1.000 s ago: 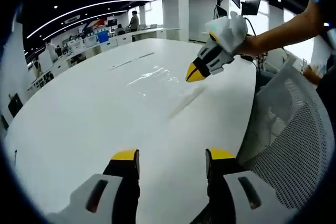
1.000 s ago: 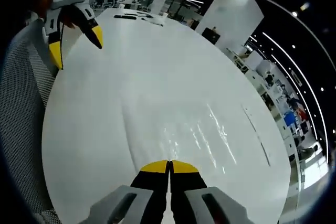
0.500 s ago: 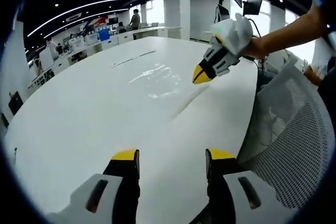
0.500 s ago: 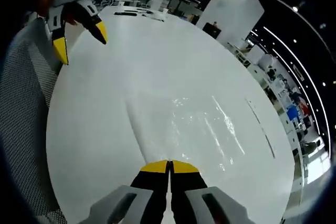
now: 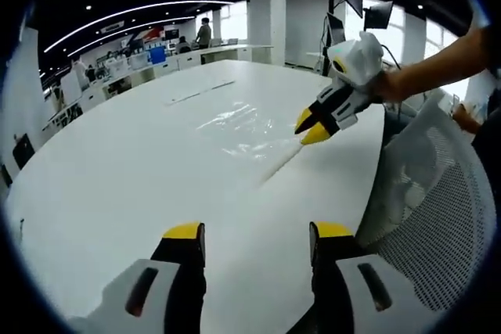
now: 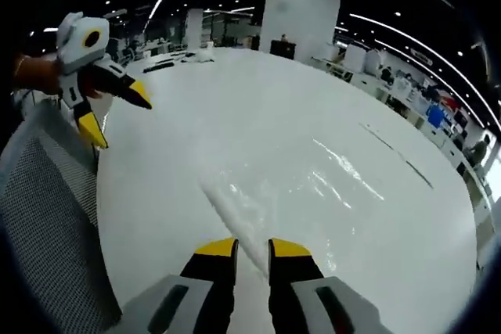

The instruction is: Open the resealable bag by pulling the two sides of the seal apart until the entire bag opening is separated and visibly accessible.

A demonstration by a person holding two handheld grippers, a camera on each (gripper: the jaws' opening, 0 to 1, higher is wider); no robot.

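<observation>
The right gripper (image 6: 251, 248) had its jaws pressed together half a second ago; they now stand slightly apart, which the left gripper view confirms, where that gripper (image 5: 314, 127) hangs above the white table (image 5: 117, 185) with a small gap between its yellow tips. The left gripper (image 5: 254, 231) has not changed — jaws wide apart, holding nothing.

The resealable bag (image 6: 313, 181) (clear, hard to trace against the tabletop) lies flat on the table. In the right gripper view its long sealed edge (image 6: 235, 213) runs up from between the right jaws — whether they touch it I cannot tell. In the left gripper view the bag (image 5: 239, 127) lies well ahead of the left jaws, just beside the right gripper's tips. A mesh chair (image 5: 427, 201) stands at the table's edge.
</observation>
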